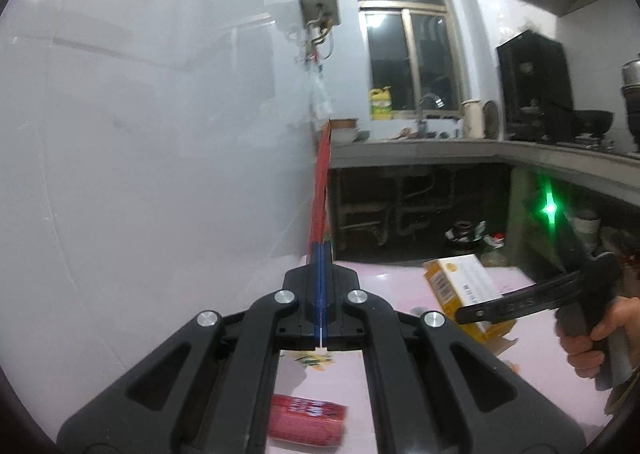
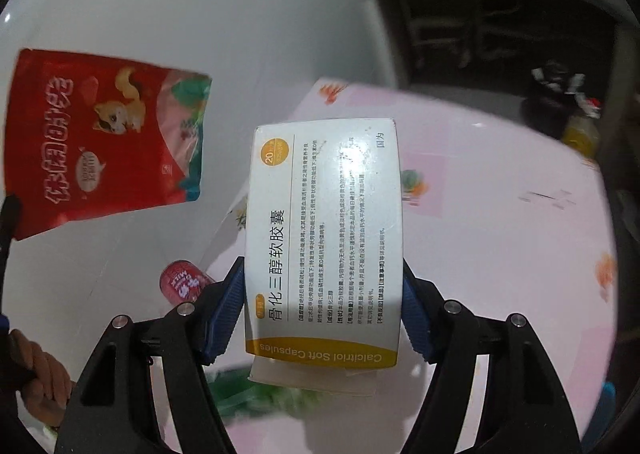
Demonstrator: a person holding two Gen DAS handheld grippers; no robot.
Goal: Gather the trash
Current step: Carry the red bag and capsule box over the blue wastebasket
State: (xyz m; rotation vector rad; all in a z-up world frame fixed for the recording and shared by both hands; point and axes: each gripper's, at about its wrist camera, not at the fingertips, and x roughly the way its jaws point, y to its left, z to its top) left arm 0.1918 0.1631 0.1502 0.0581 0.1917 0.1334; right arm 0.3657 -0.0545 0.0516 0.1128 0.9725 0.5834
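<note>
My left gripper [image 1: 321, 254] is shut on a red snack bag [image 1: 322, 182], which shows edge-on as a thin red strip rising from its fingertips. From the right wrist view the same red snack bag [image 2: 108, 138] hangs flat against the white wall, pinched at its lower left corner. My right gripper [image 2: 322, 266] is shut on a white and yellow medicine box [image 2: 324, 234], with the blue pads [image 2: 228, 306] pressing both long sides. The box [image 1: 460, 290] is lifted above the pink table [image 2: 500, 234]. A red can [image 1: 306, 420] lies on its side on the table below the left gripper.
A white wall [image 1: 140, 134] runs along the left. Small yellow wrappers [image 1: 316, 362] and a blurred green wrapper [image 2: 256, 394] lie on the pink cloth. Beyond the table, a grey kitchen counter [image 1: 420, 150] has rubbish [image 1: 468, 232] on the floor beneath it. A hand [image 1: 592, 338] holds the right gripper.
</note>
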